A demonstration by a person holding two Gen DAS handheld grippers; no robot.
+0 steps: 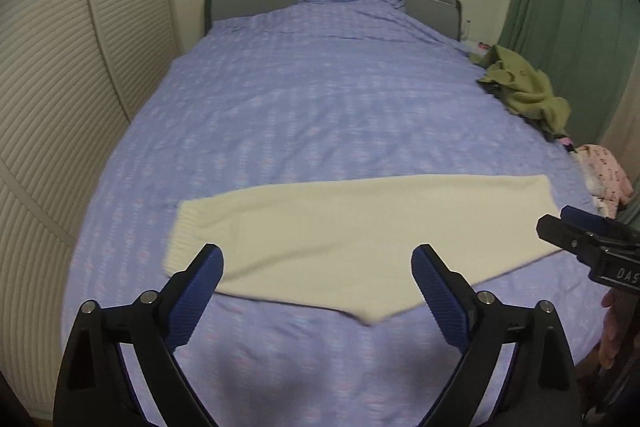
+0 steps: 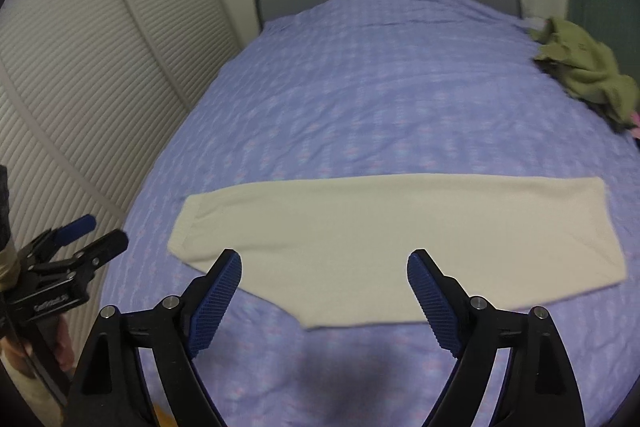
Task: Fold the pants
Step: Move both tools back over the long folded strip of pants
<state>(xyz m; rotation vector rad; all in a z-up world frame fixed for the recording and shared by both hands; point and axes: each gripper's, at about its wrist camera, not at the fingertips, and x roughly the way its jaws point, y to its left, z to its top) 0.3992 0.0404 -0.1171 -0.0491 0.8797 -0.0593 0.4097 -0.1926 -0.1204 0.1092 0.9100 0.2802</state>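
Bed point(image 1: 320, 99) with lilac patterned cover carries one pair of cream pants point(image 1: 360, 239), folded lengthwise, flat across its foot edge. One olive garment point(image 1: 524, 87) is heaped at the right edge; a pink item point(image 1: 608, 175), possibly clothing, lies nearer. Left gripper point(image 1: 318, 283) and right gripper point(image 2: 324, 287): both spread wide, holding nothing, above the pants' near edge.

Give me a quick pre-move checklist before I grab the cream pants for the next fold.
1. Left gripper open, holding nothing: ok.
2. Right gripper open, holding nothing: ok.
3. Cream pants lying flat on the bed, legs stacked in one long strip: ok.
4. Nothing lying on the pants: ok.
5. Green garment well apart from the pants: ok.
6. Layers underneath aligned: cannot tell.
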